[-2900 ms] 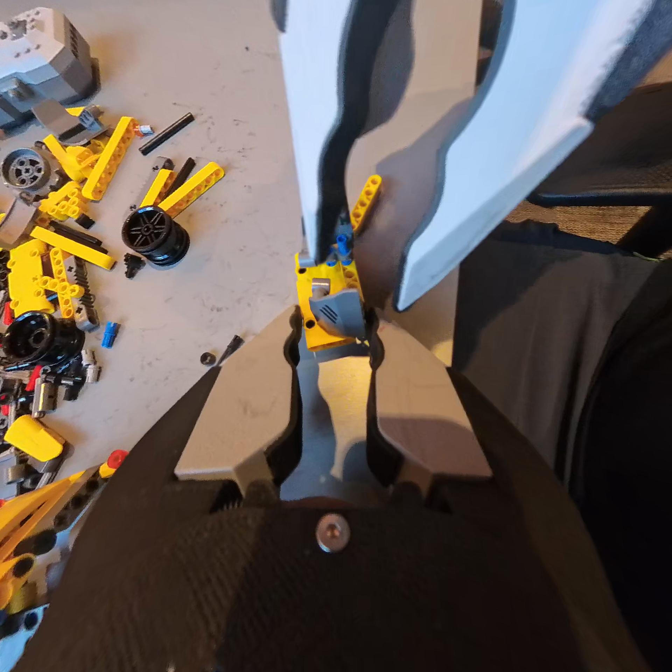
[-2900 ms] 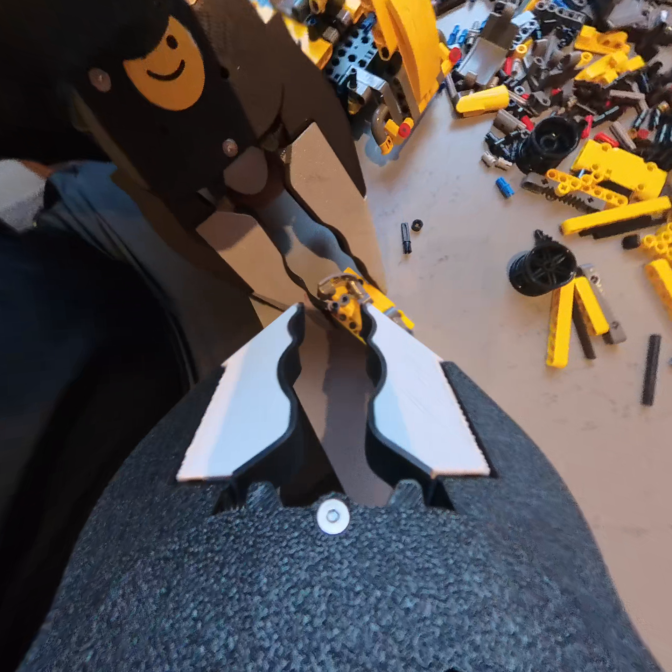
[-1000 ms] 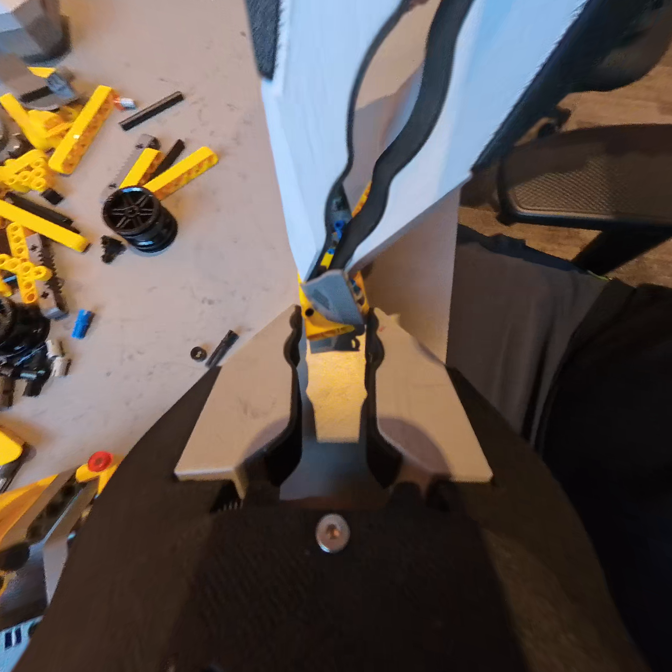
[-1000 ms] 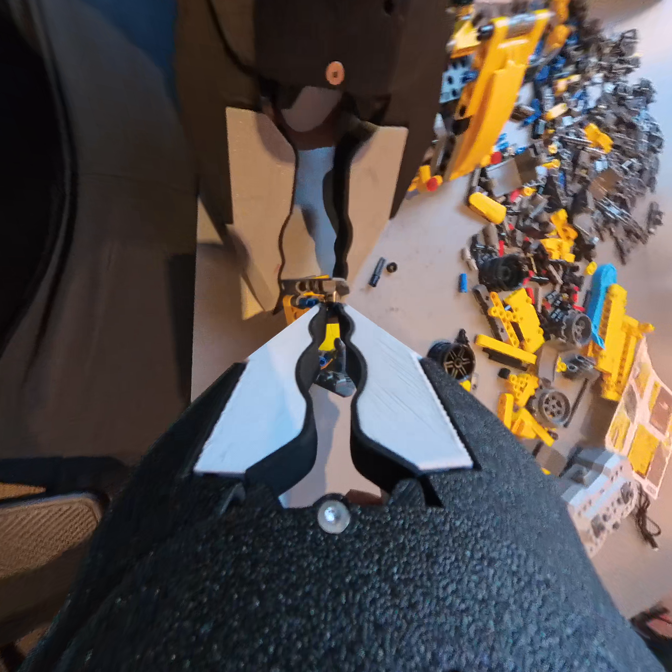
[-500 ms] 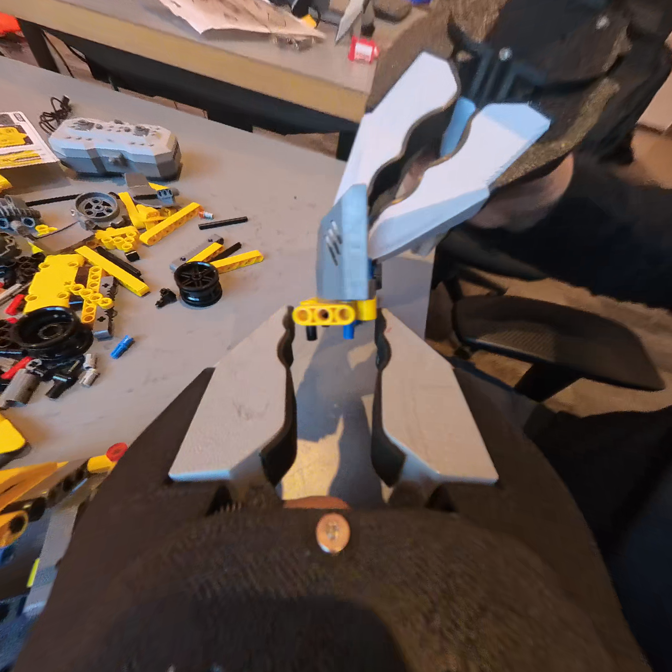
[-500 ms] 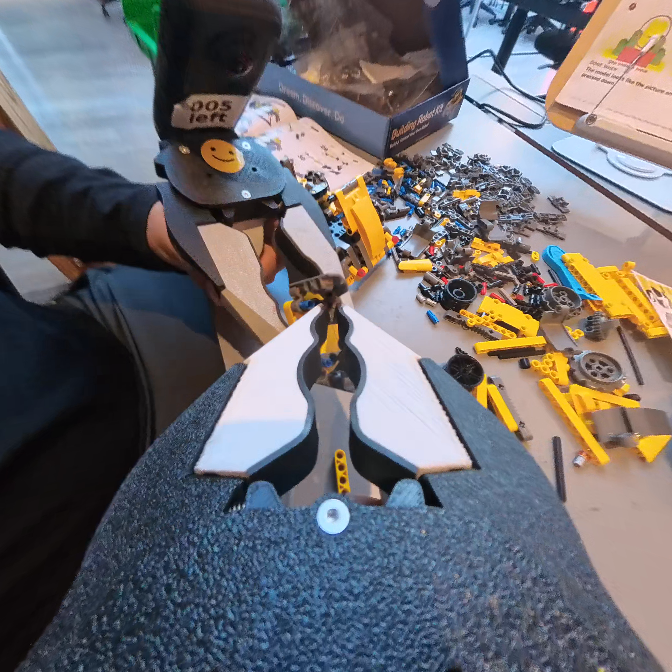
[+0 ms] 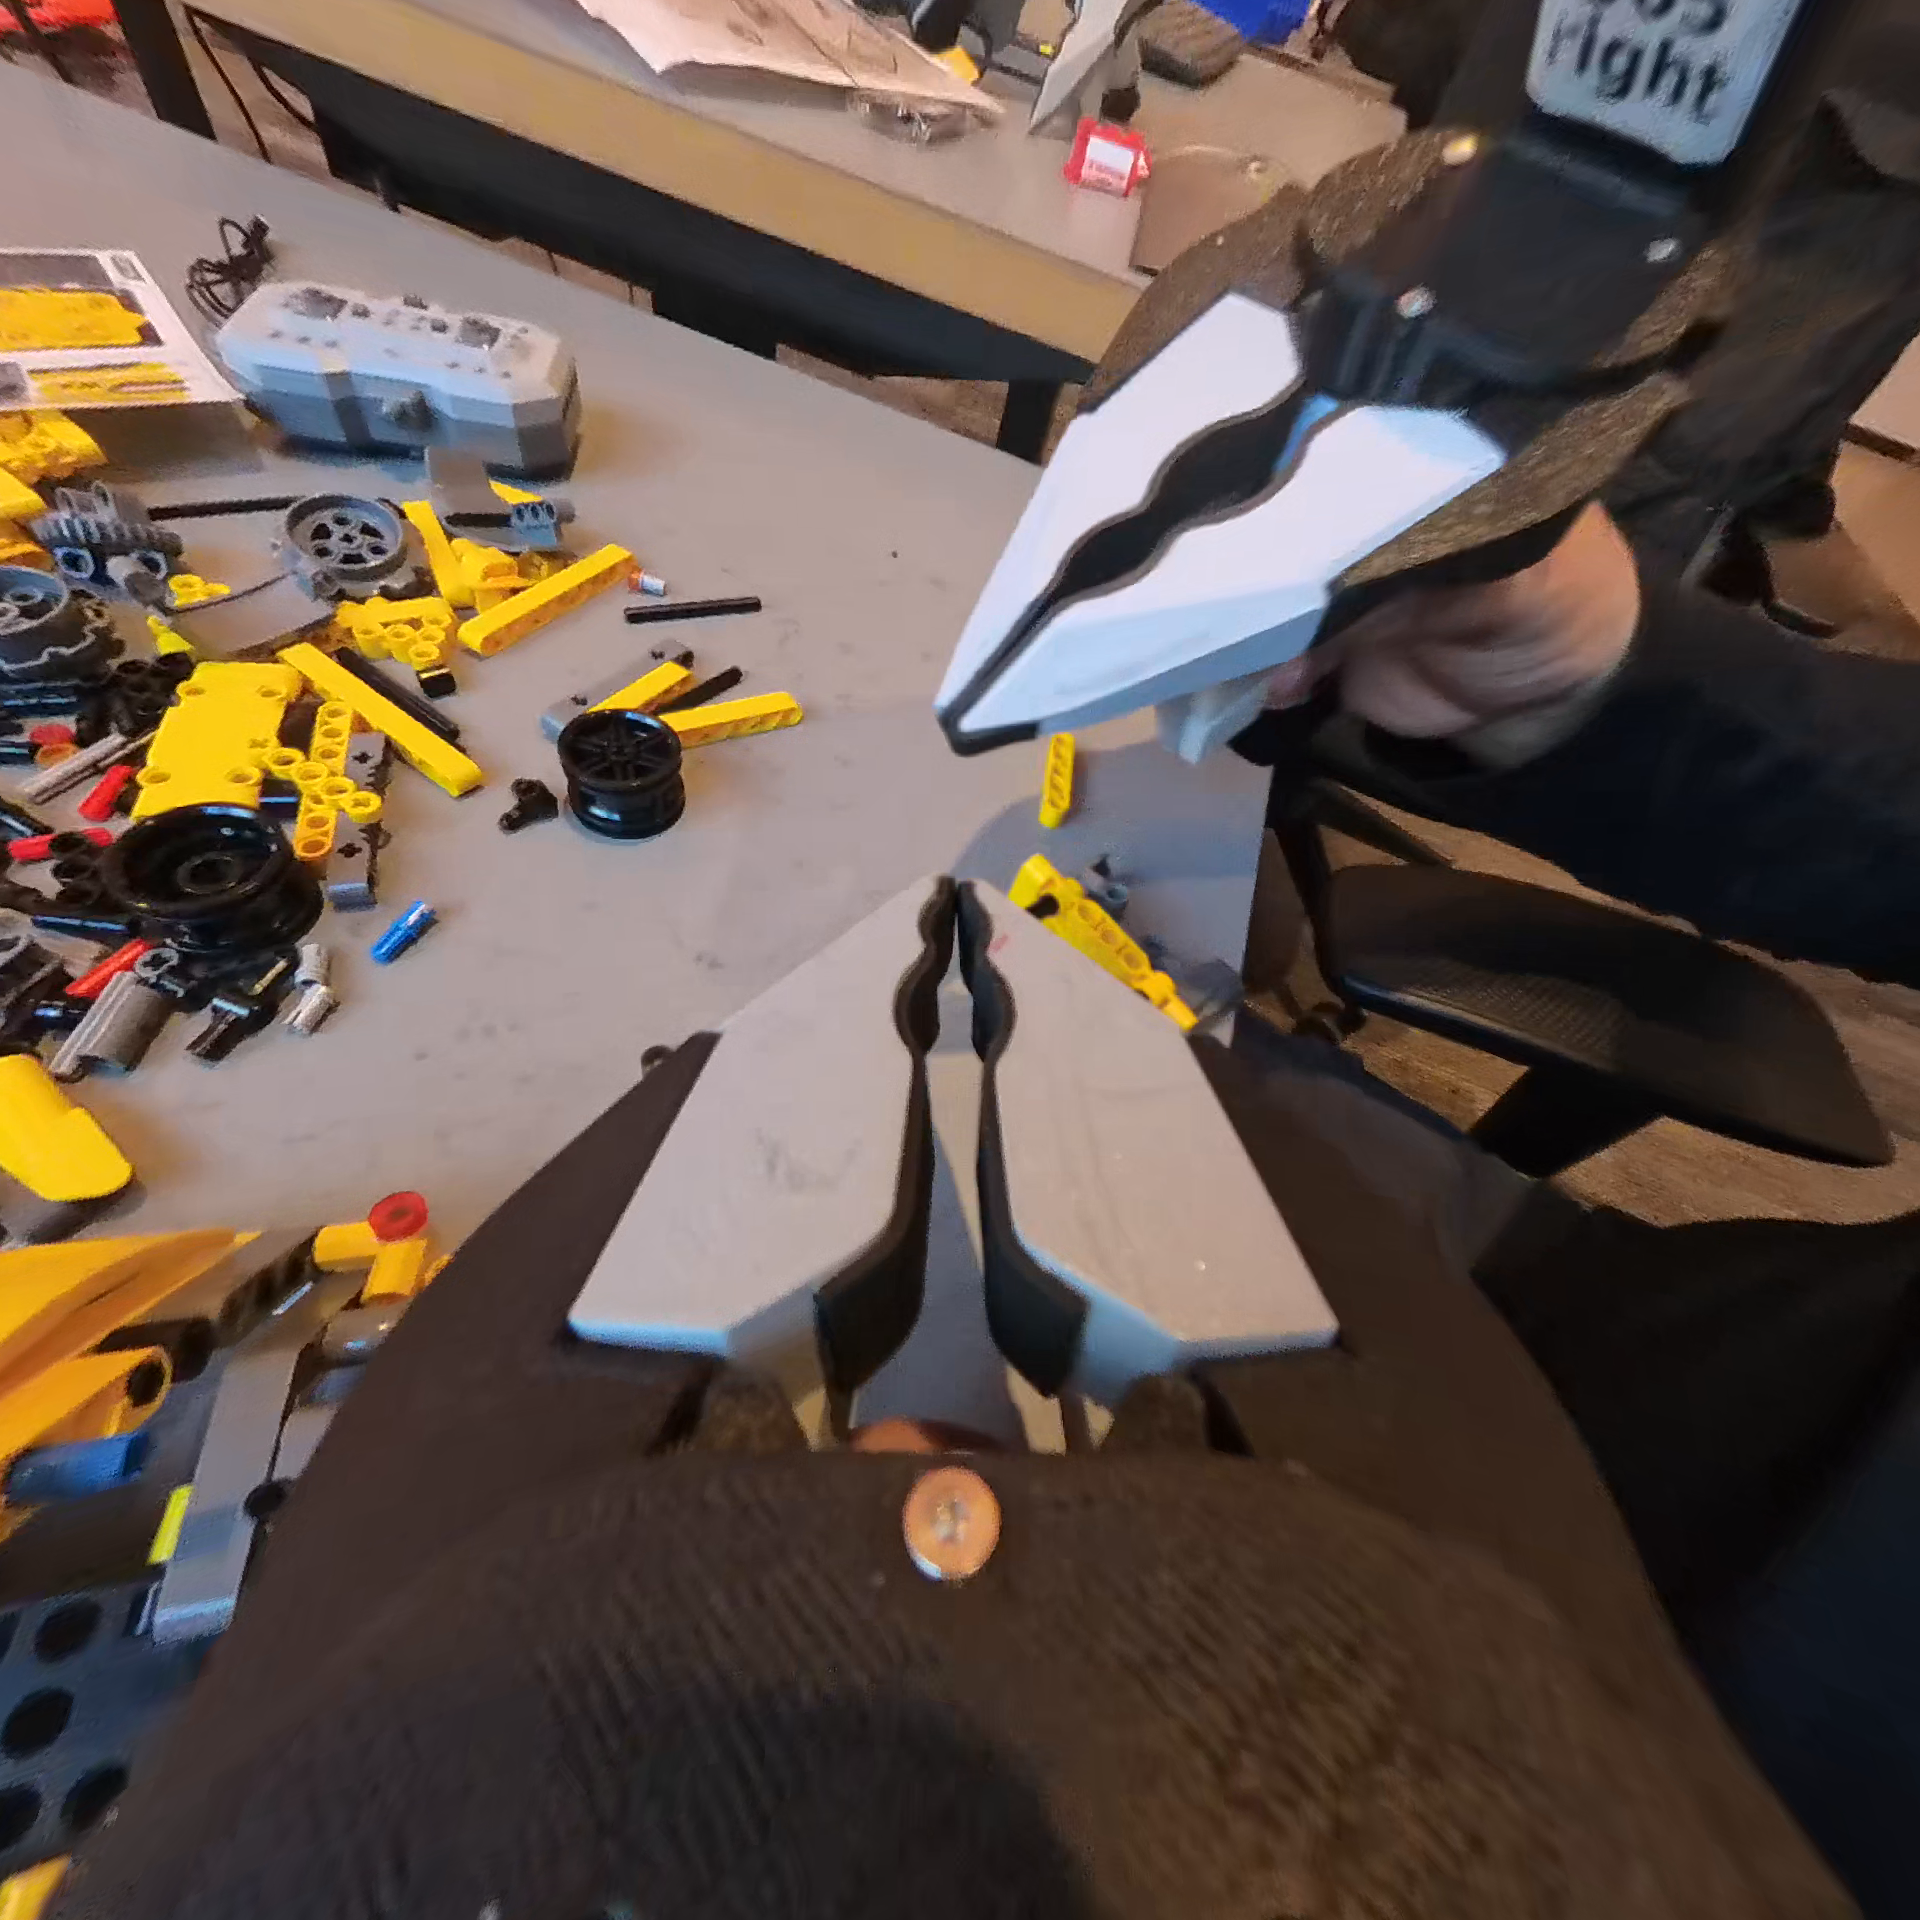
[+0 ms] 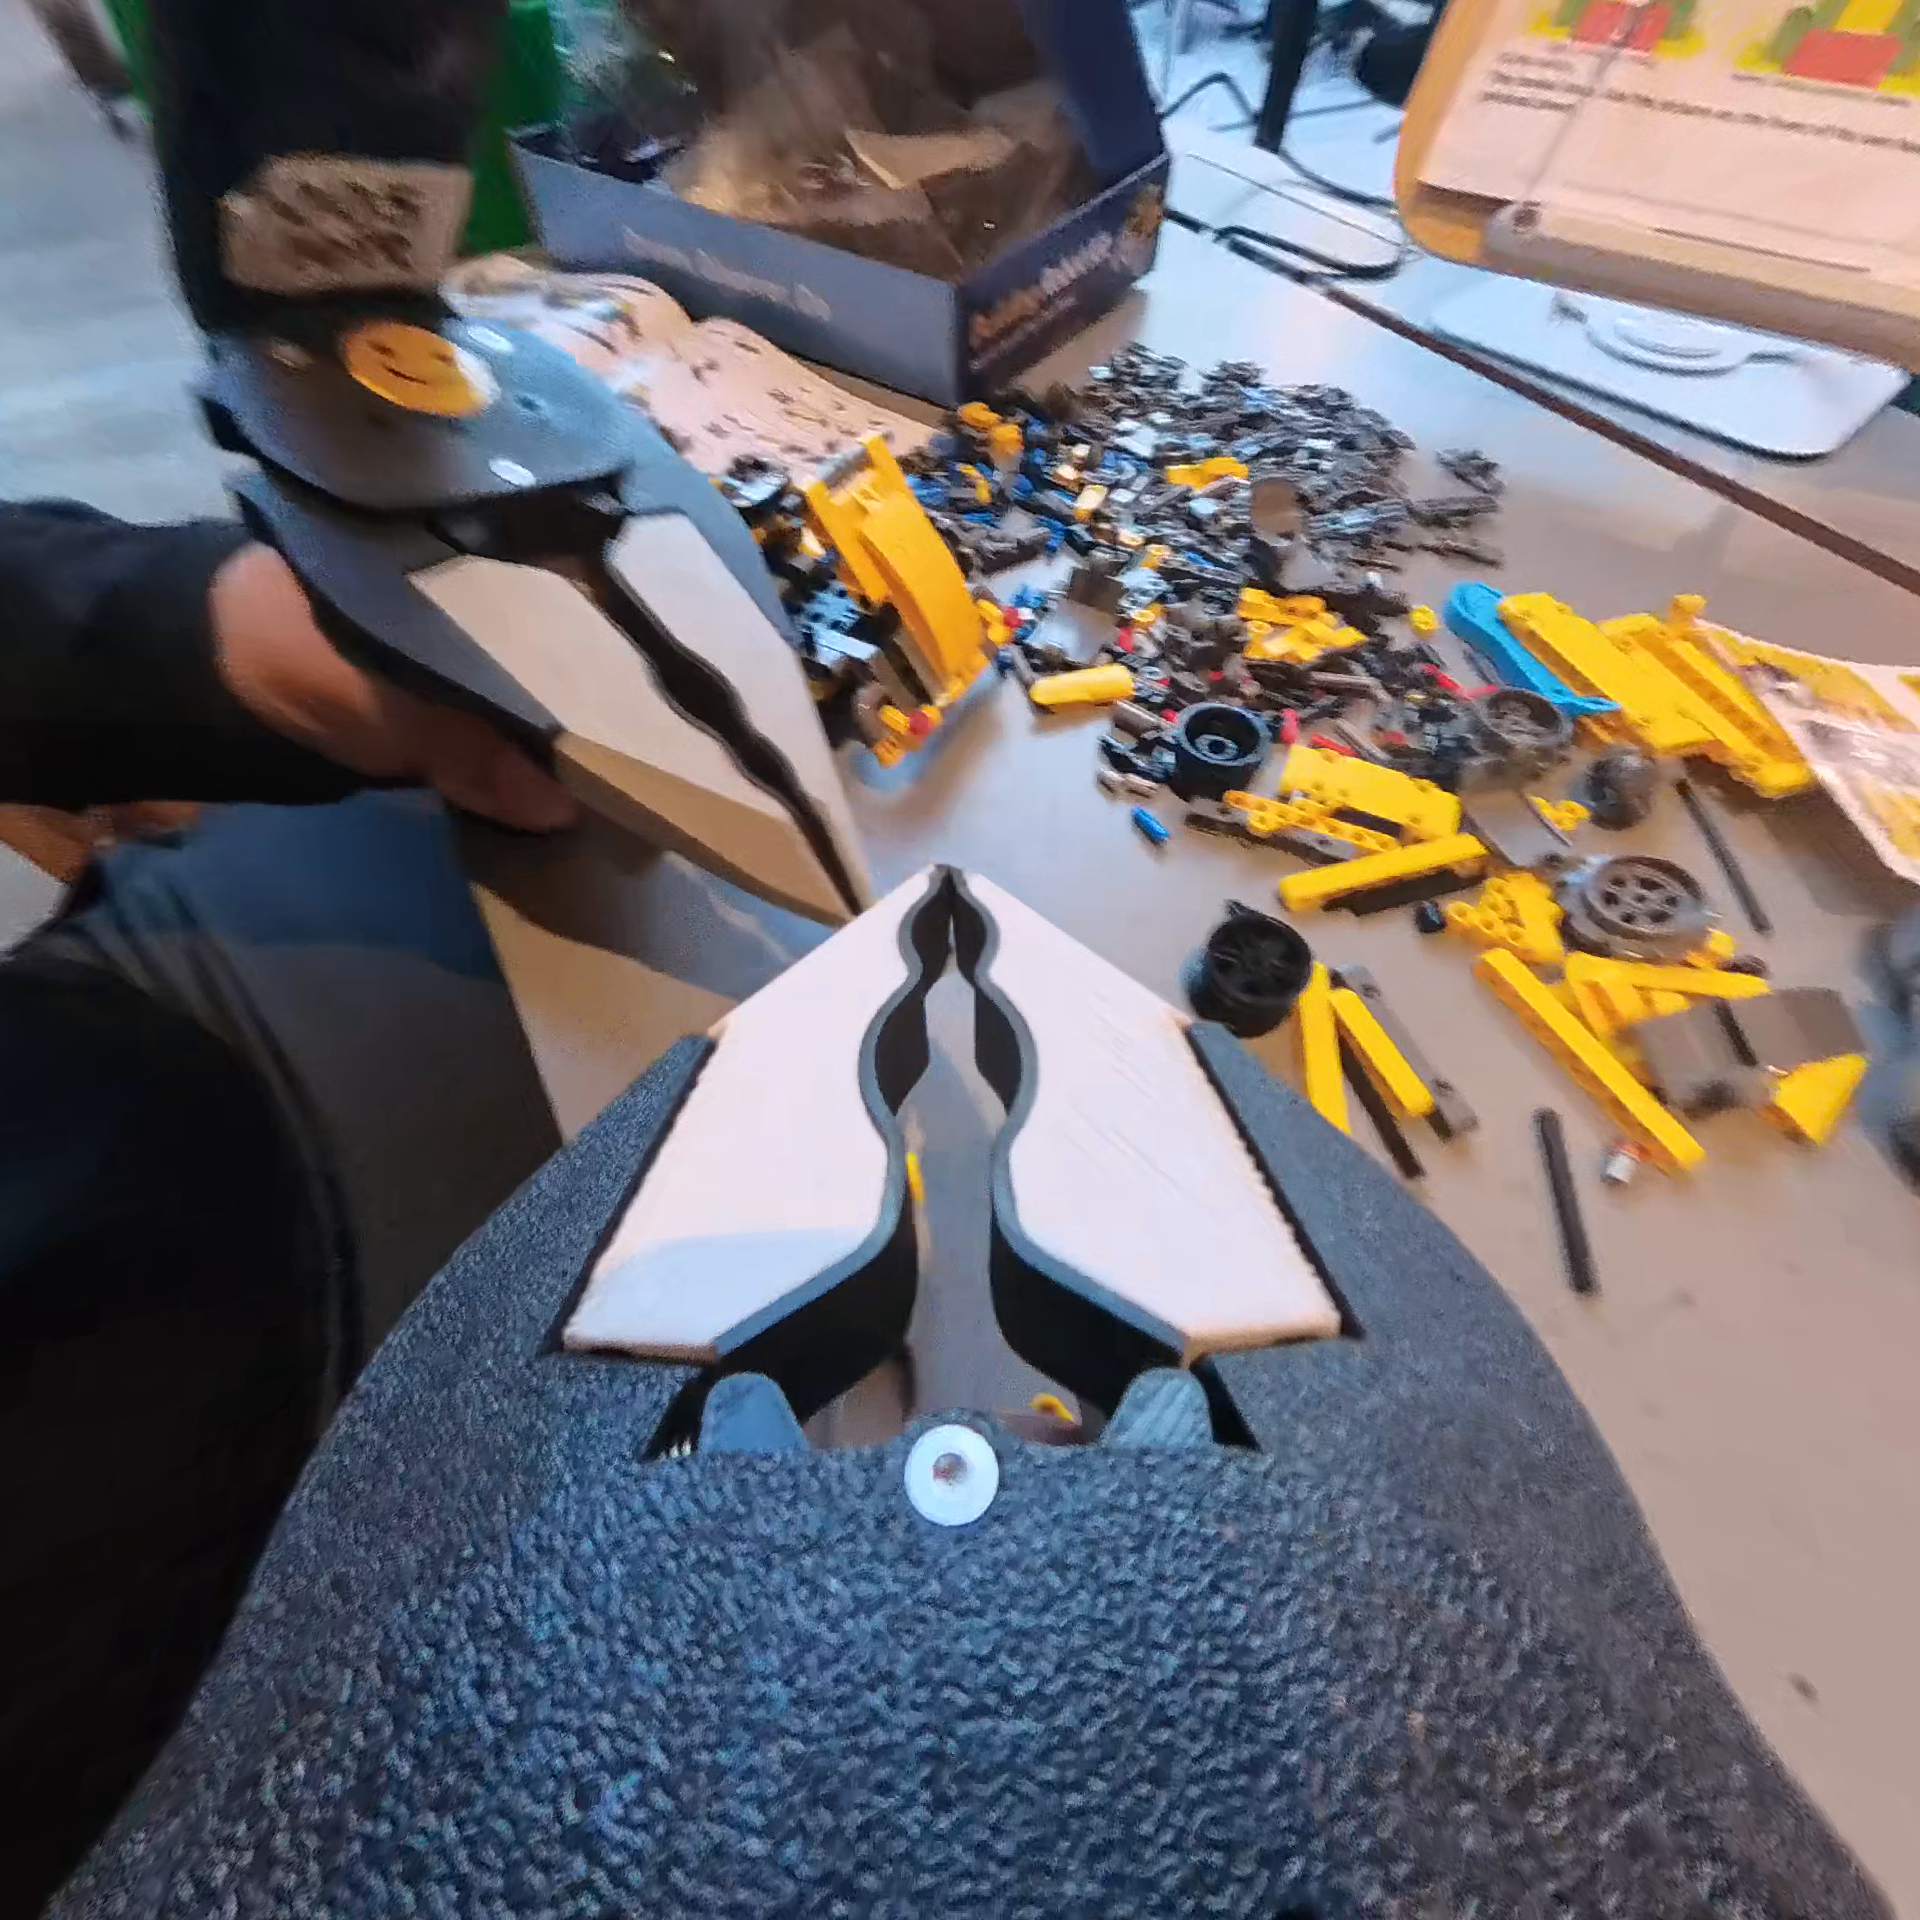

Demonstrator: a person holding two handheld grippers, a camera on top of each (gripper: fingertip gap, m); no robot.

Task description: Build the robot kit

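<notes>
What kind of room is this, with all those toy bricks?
Probably an office or workshop: a grey table strewn with yellow building bricks, an open kit box, a mesh office chair.

1. The yellow assembly near the table's near edge is partly hidden behind the left gripper.
2. The dense brick pile is blurred; single pieces are indistinguishable.
3. The yellow model is cut off at the picture's left edge.

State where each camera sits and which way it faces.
Left wrist view: on the shut grey left gripper, facing the grey table; the right gripper and its hand show.
Right wrist view: on the shut right gripper, facing the table; the left gripper shows.
Shared: black toy wheel.
</notes>
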